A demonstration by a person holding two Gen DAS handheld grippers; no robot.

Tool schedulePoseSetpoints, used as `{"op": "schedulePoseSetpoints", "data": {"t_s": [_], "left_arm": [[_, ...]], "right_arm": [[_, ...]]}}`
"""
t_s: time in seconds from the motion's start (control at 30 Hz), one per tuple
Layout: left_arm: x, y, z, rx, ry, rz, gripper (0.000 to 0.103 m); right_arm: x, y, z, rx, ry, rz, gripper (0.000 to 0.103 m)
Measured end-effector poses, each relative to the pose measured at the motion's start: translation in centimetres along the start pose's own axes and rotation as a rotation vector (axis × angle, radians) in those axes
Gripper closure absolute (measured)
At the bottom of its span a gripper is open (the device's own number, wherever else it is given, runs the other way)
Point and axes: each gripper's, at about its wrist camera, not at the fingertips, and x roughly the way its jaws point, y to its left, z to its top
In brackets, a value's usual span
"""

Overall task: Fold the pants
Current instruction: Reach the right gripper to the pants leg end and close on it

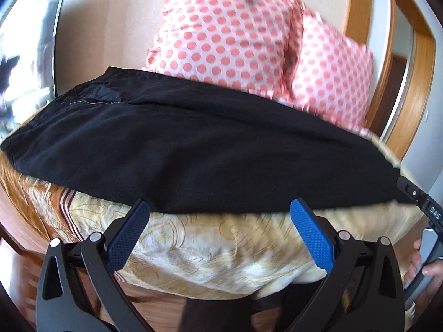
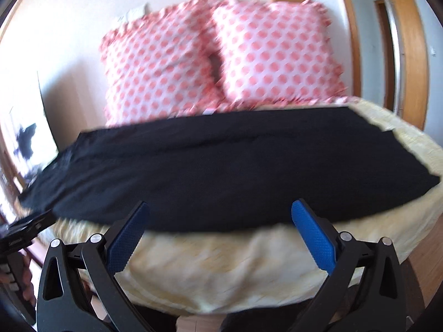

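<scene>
Black pants [image 1: 193,149] lie flat across the bed, stretched from left to right, with a seam and pocket patch at the left end; they also show in the right wrist view [image 2: 221,174]. My left gripper [image 1: 218,213] is open and empty, its blue pads [image 1: 127,238] wide apart just short of the pants' near edge. My right gripper [image 2: 220,215] is open and empty, at the same near edge further right. The right gripper's body shows at the right edge of the left wrist view [image 1: 423,207].
The pants lie on a yellow patterned bedspread [image 1: 221,249] that hangs over the bed's front edge. Two pink polka-dot pillows [image 2: 216,55] stand behind the pants against the wall. A wooden door frame [image 2: 415,55] is at the right.
</scene>
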Motion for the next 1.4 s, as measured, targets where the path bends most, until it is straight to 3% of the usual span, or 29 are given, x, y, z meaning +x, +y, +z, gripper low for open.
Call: {"op": "schedulePoseSetpoints", "data": {"t_s": [0.07,0.27,0.43,0.53,0.73,0.93,1.03,1.13,1.23,1.3,1.4], "left_arm": [[-0.2,0.1,1.1,-0.025,-0.021,-0.006,0.002],[1.9,-1.5,5.6,0.057,-0.061,0.081,0.002],[4.8,-3.0,8.1,0.127,-0.056,0.145,0.002],[6.5,-3.4,8.4,0.119,-0.031,0.133,0.002],[8.8,-3.4,8.1,0.109,0.030,0.100,0.002],[9.7,-3.4,7.9,0.136,0.041,0.096,0.002],[10.0,-3.4,7.9,0.145,0.045,0.098,0.002],[10.0,-3.3,7.7,0.146,0.049,0.099,0.002],[9.8,-3.1,7.6,0.140,0.049,0.096,0.002],[9.5,-3.0,7.6,0.133,0.049,0.098,0.002],[8.8,-2.8,7.4,0.118,0.042,0.101,0.002]], "right_arm": [[0.2,-2.1,3.0,0.014,-0.023,-0.061,0.001],[7.6,-7.3,11.8,0.099,0.084,-0.126,0.001],[17.1,-11.3,18.3,0.132,0.190,-0.313,0.001],[22.6,-13.8,20.5,0.181,0.254,-0.434,0.005],[30.9,-19.1,20.9,0.339,0.391,-0.626,0.025],[34.3,-21.0,19.2,0.380,0.463,-0.743,0.036],[34.7,-21.8,18.2,0.406,0.496,-0.761,0.043],[34.0,-22.0,17.4,0.405,0.460,-0.740,0.047],[32.6,-22.5,16.8,0.399,0.418,-0.731,0.075],[31.2,-23.3,16.4,0.443,0.377,-0.668,0.094],[28.3,-24.0,15.9,0.536,0.304,-0.534,0.100]]}}
